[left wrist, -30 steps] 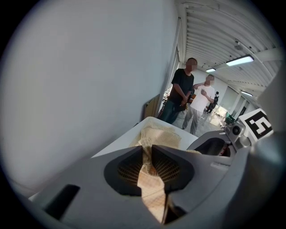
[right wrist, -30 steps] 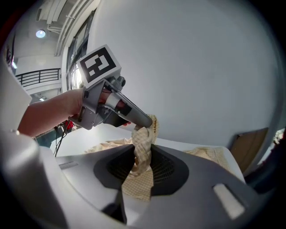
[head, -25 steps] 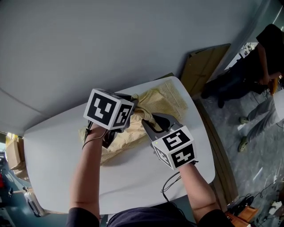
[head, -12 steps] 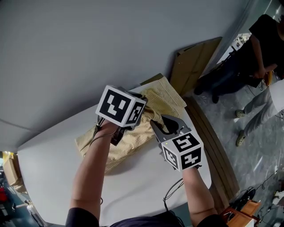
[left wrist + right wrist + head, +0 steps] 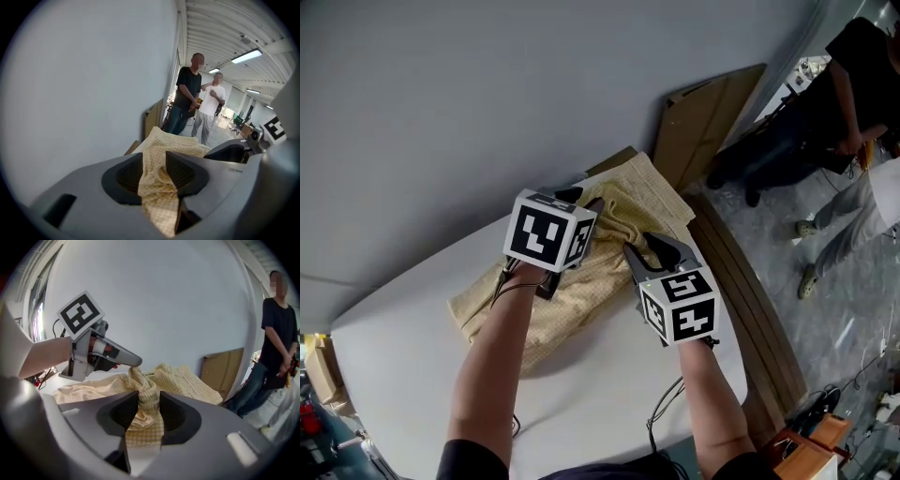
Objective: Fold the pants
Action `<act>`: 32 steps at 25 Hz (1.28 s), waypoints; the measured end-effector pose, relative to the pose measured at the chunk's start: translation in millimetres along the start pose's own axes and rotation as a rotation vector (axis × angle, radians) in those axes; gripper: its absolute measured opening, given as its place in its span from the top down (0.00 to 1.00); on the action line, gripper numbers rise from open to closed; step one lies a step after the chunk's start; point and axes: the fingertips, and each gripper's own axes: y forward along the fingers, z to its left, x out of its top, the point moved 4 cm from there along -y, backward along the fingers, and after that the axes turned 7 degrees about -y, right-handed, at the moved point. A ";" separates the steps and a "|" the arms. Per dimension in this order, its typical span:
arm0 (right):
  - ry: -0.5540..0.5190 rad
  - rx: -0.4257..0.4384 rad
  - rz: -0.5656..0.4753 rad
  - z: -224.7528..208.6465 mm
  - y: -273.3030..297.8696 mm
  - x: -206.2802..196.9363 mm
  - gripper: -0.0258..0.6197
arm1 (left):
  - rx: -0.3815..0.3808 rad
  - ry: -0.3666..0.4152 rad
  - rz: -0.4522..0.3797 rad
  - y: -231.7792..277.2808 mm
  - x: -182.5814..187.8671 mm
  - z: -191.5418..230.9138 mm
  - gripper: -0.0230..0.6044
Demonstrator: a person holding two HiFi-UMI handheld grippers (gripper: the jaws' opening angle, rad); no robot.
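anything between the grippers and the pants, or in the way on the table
Nothing visible does. The pants already lie bunched between the fingers of the left gripper and the right gripper, whose jaws have just been opening. The rest lies on the white table, with nothing else seen on it.

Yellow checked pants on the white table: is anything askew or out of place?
Yes. The yellow checked pants are not flat: the cloth is bunched into a ridge between the left gripper and right gripper, whose jaws have just been opening around it.
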 end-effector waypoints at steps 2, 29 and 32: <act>0.003 -0.062 0.023 -8.2 -0.7 -6.7 0.74 | -0.004 -0.016 -0.002 -5.3 -4.2 3.2 0.69; -0.085 0.186 -0.017 210.0 -40.4 4.6 0.77 | -0.024 0.238 0.138 -210.4 -179.8 93.7 0.91; -0.108 0.217 -0.002 248.1 -39.0 2.0 0.76 | -0.077 0.308 0.181 -217.5 -201.6 96.2 0.89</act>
